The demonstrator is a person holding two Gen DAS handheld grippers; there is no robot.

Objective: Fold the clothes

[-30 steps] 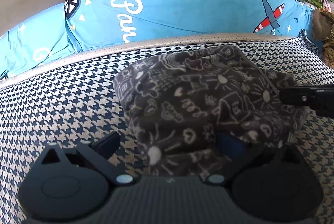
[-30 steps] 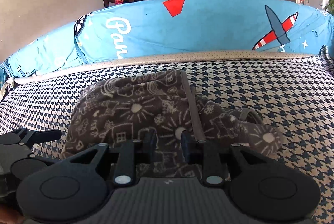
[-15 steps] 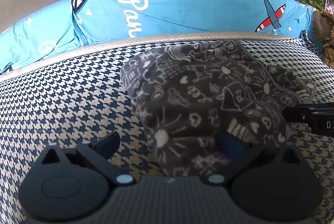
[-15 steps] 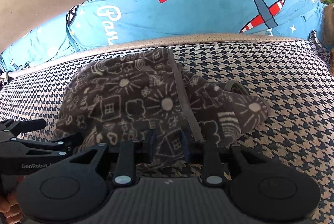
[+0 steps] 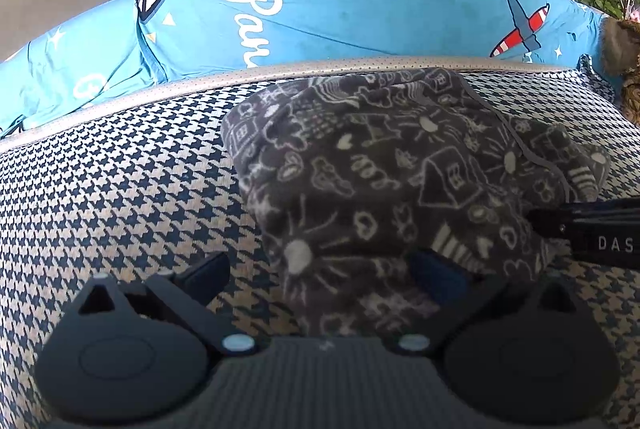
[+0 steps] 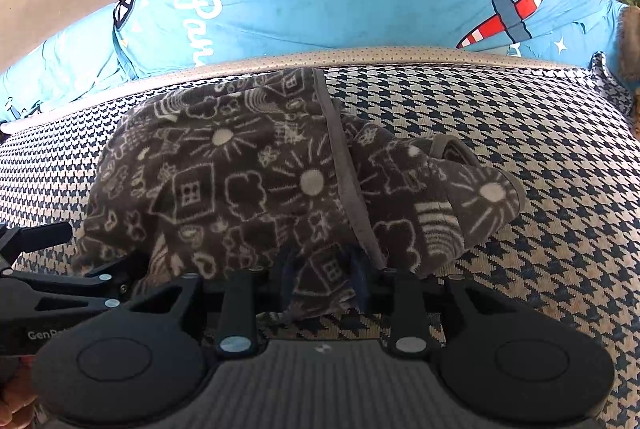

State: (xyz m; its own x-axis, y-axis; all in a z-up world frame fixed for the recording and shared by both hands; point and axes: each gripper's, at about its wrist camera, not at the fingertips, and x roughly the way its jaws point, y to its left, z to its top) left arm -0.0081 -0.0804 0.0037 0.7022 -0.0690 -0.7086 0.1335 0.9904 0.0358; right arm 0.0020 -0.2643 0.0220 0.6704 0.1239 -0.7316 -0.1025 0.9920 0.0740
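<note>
A grey printed garment (image 6: 248, 185) is bunched on the houndstooth cushion (image 5: 120, 181), in front of the blue backrest (image 5: 320, 17). Its near hem is pinched between the closed fingers of the right gripper (image 6: 320, 281), presumably so a fold can be pulled. The left gripper (image 5: 320, 269) is spread wide at the near left corner; nothing is gripped.
</note>
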